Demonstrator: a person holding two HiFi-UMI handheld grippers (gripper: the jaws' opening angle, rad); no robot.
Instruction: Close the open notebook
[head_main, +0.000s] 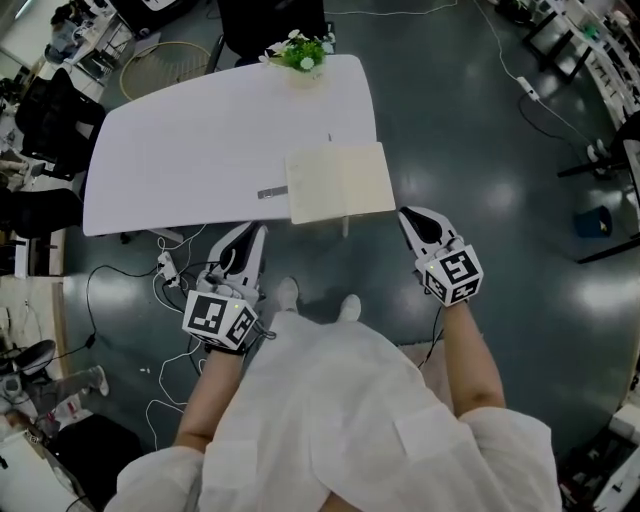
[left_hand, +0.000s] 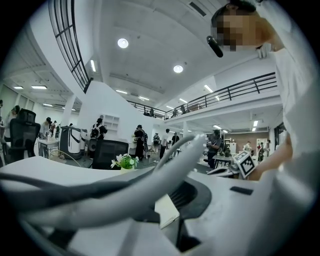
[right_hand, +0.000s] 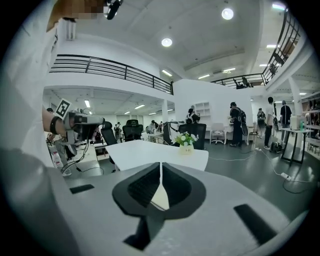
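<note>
**Notebook**: is lying open, pale pages up, at the near right corner of the table. It appears to be jutting a little past the rim there. Neither claw is touching it. In the right gripper view a sliver of its cream page is showing through the gap at the root of the jaws.

**Table**: white with rounded corners, standing on a dark glossy floor.

**Right gripper**: is hovering just off the notebook's near right corner, apart from it and pointing toward the table. Its jaws are sitting together with only a hairline slit between the dark pads, and they are gripping nothing.

**Left gripper**: is hanging off the table's near edge, to the left of the notebook and apart from it. Its fingers are meeting at the tip and are empty. In its own view a grey cable is running across the jaws and covering most of them.

**Plant**: small, with white flowers, standing at the table's far edge, well apart from the notebook.

**Grey strip**: short and flat, lying on the table just left of the notebook. I cannot tell what it is.

**Floor cables**: are trailing under the table's near left side.

**White shoes**: the person is standing between the two claws, facing the table.
</note>
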